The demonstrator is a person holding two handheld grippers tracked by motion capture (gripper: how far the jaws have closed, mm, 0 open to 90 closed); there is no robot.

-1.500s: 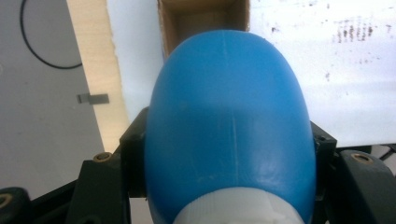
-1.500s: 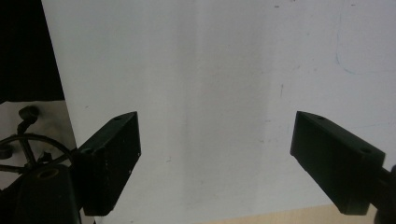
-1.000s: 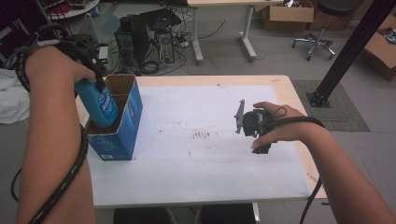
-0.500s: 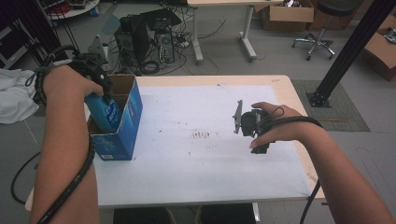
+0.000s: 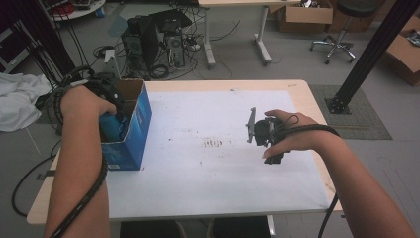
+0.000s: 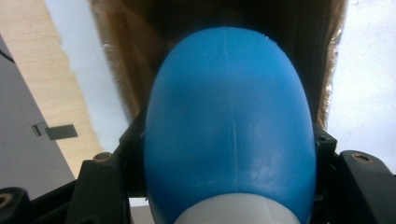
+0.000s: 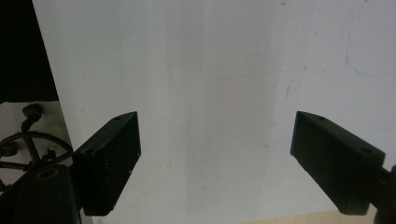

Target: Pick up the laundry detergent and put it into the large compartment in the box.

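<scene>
**Over the box, a blue bottle in the jaws**

At the bench's left edge, the left hand-held gripper (image 5: 111, 116) pinches a blue bottle (image 6: 229, 126) with a white cap, held inside the open blue cardboard box (image 5: 133, 131). Well apart to the right, the right hand-held gripper (image 7: 217, 158) hovers over the white bench (image 5: 198, 178) surface, jaws spread wide and empty.

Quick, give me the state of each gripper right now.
Left gripper: shut on the blue bottle, lowered into the blue cardboard box.
Right gripper: open, holding nothing, over the white table top.
</scene>
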